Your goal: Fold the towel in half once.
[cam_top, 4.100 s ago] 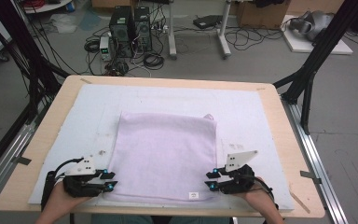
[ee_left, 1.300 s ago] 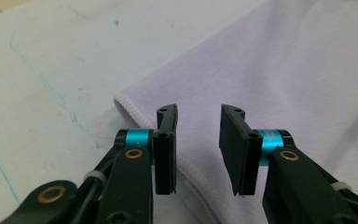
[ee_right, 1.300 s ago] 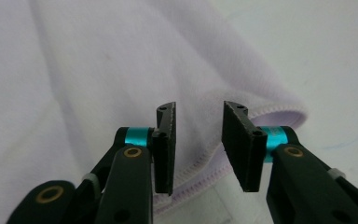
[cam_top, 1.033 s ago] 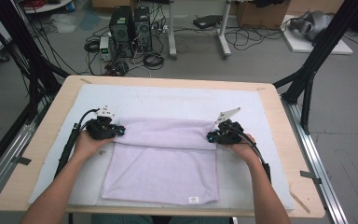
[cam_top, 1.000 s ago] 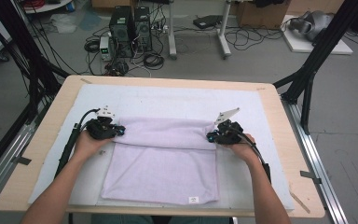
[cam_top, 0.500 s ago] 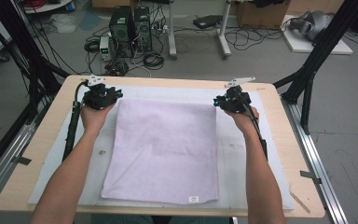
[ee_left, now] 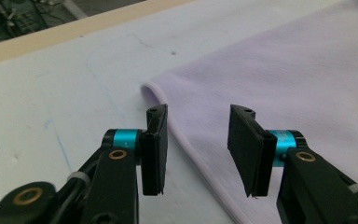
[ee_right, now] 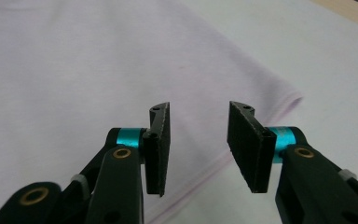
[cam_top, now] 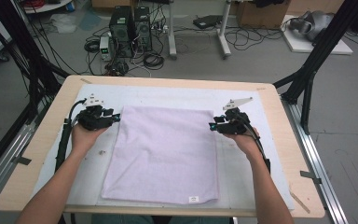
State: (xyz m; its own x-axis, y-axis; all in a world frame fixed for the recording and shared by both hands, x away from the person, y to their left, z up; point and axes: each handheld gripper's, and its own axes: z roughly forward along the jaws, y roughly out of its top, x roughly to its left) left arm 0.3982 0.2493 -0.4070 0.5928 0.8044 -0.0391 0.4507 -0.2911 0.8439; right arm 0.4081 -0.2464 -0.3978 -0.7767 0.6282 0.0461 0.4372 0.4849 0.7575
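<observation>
Your table [cam_top: 37, 154] wears a white cover, and the lilac towel [cam_top: 165, 154] lies flat in its middle. Your left gripper [cam_top: 116, 117] and right gripper [cam_top: 211, 126] have just been opening (nothing between the jaws). Lift both away evenly so the far corners stay flat; there's bare room along both side edges.

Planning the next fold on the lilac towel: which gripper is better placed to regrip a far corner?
Roughly even, slight edge left. The left gripper hangs open right over the lilac towel edge, far corner just ahead. The right gripper is open too, but its corner lies off to one side.
</observation>
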